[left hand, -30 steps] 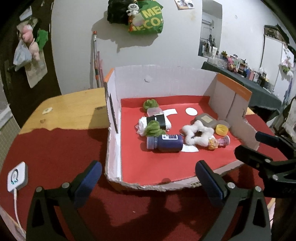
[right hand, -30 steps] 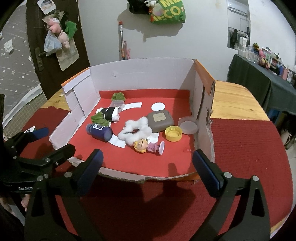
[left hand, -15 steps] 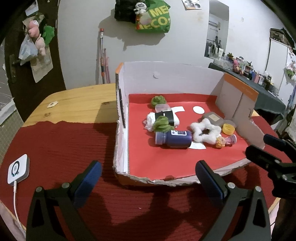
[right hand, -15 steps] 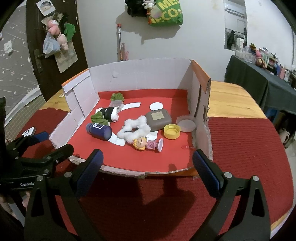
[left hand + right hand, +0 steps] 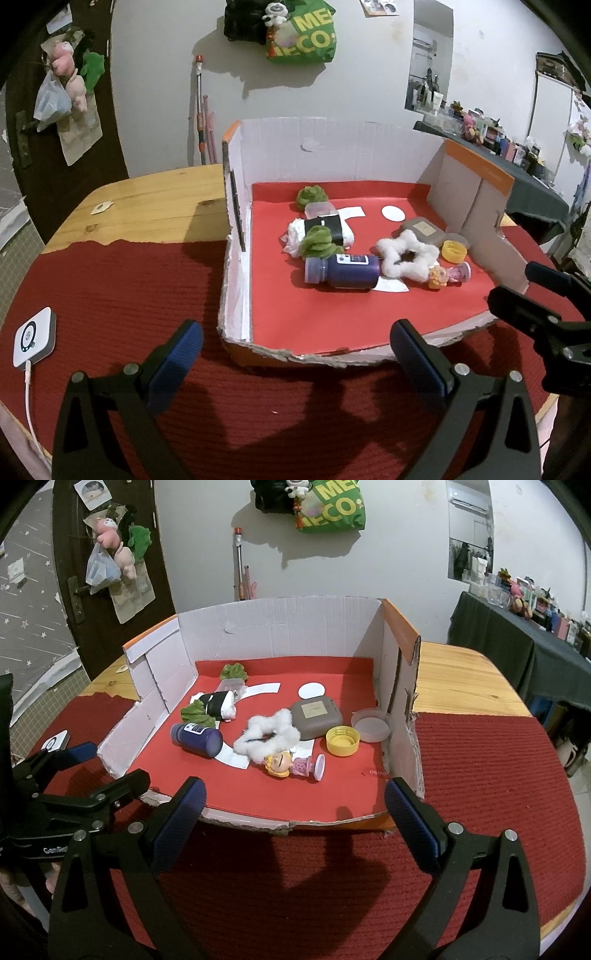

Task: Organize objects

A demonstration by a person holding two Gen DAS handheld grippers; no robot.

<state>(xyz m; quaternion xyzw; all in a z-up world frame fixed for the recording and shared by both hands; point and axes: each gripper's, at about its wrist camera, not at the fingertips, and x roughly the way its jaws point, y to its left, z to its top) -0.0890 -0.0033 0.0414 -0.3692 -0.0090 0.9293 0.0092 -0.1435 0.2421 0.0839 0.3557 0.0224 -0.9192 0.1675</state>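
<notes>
1. Both the left gripper (image 5: 295,345) and the right gripper (image 5: 293,797) hang spread wide and hold nothing, over the red mat (image 5: 491,786) just short of the cardboard box (image 5: 280,627).
2. Inside the box, nearest its torn front edge, a small doll (image 5: 286,764) lies on its side.
3. Behind the doll, a blue bottle (image 5: 343,271) lies touching a white fluffy scrunchie (image 5: 267,734).
4. Farther back sit a yellow cap (image 5: 342,741), a gray case (image 5: 316,719) and 2 green tufts (image 5: 318,242).

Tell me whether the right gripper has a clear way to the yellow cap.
Probably yes: the right gripper is open before the box's torn-down front edge, and nothing stands between it and the yellow cap.
</notes>
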